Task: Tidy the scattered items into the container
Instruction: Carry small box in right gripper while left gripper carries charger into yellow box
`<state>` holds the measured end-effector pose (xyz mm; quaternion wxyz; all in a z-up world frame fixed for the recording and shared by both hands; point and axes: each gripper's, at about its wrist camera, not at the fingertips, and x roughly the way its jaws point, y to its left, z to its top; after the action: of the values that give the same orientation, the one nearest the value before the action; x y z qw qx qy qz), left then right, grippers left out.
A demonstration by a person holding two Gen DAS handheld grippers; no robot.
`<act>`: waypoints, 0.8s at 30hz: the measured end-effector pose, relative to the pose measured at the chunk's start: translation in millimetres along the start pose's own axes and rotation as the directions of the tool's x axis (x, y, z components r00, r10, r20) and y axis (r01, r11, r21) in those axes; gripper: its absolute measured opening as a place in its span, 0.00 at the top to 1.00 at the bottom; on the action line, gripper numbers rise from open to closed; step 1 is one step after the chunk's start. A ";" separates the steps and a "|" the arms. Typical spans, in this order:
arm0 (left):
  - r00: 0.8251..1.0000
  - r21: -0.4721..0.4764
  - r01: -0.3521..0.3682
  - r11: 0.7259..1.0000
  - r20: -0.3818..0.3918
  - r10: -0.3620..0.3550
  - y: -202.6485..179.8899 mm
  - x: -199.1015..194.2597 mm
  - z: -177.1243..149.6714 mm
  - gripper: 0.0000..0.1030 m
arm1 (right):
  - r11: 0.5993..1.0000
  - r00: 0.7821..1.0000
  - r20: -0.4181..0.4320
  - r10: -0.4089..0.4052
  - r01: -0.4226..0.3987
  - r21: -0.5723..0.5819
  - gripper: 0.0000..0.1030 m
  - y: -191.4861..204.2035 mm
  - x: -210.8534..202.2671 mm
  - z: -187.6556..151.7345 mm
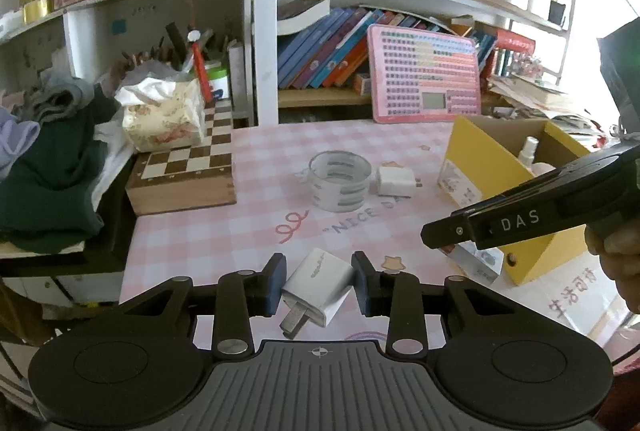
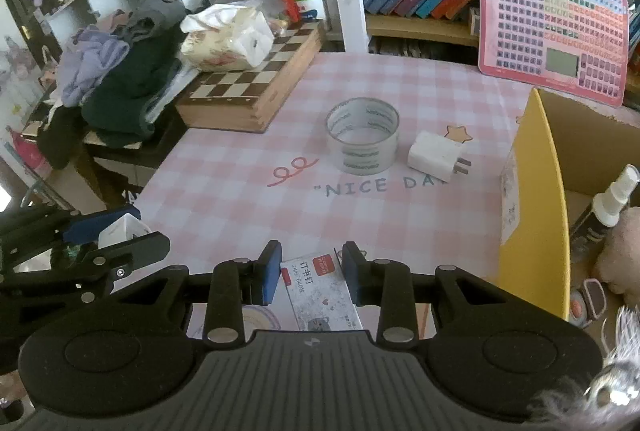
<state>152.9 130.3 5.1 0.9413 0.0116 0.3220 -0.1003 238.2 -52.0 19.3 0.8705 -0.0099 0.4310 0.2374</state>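
- The left tool point(image 1: 319, 285), nearest the left camera, is closed on a white adapter point(image 1: 320, 281); the pads press its two sides and its metal plug points back toward the camera, tilted.
- The right tool point(image 2: 310, 273), nearest its own camera, is closed on a small staple box point(image 2: 320, 291) with a red label; the box lies along the fingers and reaches back under the tool's body.
- The yellow box point(image 2: 536, 199) is the container. It stands on the right of the bench point(image 2: 248, 199), near the right tool and further from the left one. A spray bottle point(image 2: 612, 203) already lies inside.
- The step in hand, as I judge it, is carrying both things to the box. It is better to bring each tool over the open top, above the yellow wall, before letting go, so nothing hits the rim.
- The right tool should go first, because it is closer; the left can follow, so the two do not cross.
- The adapter is held by smooth sides, so a steady, level move is safer.
- A tape roll point(image 2: 362, 141) and a second adapter point(image 2: 436, 155) stay on the bench, just beside each other, well ahead of both tools.
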 end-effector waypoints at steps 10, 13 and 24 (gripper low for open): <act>0.999 0.004 0.027 1.000 0.021 -0.027 -8.1 -30.8 -8.3 0.67 | 1.000 1.000 0.027 -0.003 0.003 0.011 0.70 7.0 -29.6 -20.2; 0.999 0.011 0.035 0.999 0.027 -0.035 -11.0 -38.8 -9.8 0.67 | 1.000 0.999 0.032 -0.010 0.009 0.013 0.70 8.5 -36.7 -27.6; 0.994 0.037 0.103 0.994 0.031 -0.104 -25.0 -65.2 -21.2 0.67 | 1.000 0.999 0.041 -0.017 0.016 0.025 0.70 17.8 -66.9 -57.1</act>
<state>84.8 119.5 29.0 0.9397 0.0097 0.3049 -0.1547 153.6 -76.0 37.2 0.8813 0.0023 0.4156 0.2249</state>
